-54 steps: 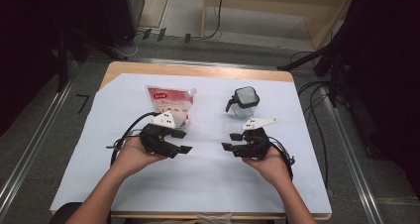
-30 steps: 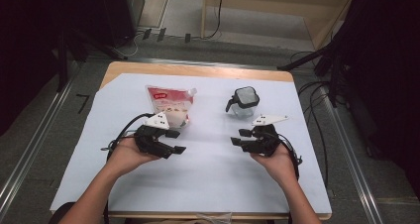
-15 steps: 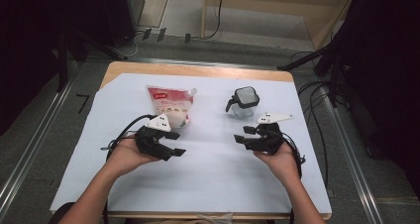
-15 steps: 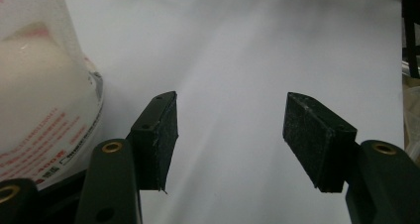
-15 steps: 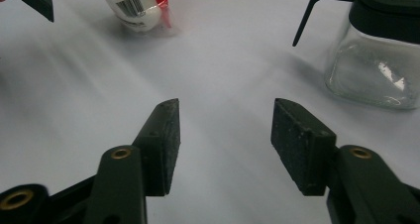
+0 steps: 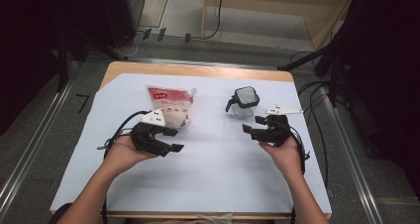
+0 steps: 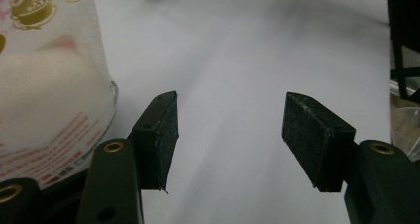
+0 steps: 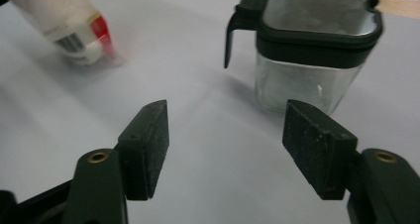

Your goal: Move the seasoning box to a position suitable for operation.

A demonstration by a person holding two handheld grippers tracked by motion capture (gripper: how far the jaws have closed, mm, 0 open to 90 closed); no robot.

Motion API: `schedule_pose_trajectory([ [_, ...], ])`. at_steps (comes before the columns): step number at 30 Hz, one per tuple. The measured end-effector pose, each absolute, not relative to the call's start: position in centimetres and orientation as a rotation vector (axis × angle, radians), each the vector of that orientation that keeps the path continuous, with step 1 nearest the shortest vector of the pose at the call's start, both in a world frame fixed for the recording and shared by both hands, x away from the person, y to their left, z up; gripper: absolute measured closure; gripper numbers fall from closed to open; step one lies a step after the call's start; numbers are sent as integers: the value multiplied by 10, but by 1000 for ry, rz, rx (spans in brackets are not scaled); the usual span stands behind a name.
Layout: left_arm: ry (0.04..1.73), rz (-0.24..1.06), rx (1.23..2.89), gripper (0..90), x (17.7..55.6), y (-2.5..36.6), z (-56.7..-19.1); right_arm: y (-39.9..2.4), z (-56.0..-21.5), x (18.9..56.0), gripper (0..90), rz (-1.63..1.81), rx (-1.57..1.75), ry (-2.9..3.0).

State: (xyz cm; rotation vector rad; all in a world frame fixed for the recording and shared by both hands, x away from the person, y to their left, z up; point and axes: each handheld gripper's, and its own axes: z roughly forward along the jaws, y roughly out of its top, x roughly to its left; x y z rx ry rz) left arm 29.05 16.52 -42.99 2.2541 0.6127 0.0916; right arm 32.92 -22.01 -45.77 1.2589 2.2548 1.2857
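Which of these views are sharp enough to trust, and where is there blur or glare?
High view: evenly lit, sharp on the white table cover, dark surroundings. Left gripper view: pads crisp, pouch at close range soft. Right gripper view: clear container in decent focus with soft sheen on its lid, pouch blurred farther off.

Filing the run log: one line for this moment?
left tool: open, empty, beside pouch | right tool: opening, empty, near jar
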Motion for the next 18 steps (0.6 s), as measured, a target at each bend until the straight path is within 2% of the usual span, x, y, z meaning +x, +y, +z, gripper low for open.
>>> schedule_pose_trajectory([
  [8, 587, 88, 2252, 422, 286, 165, -429, -228, -459, 348, 339, 1231, 1319, 2172],
  [14, 616, 73, 2211, 428, 284, 171, -427, -226, -465, 369, 212, 1234, 1410, 2107],
  [18, 637, 72, 2205, 428, 283, 173, -427, -227, -465, 374, 211, 1262, 1450, 2114],
])
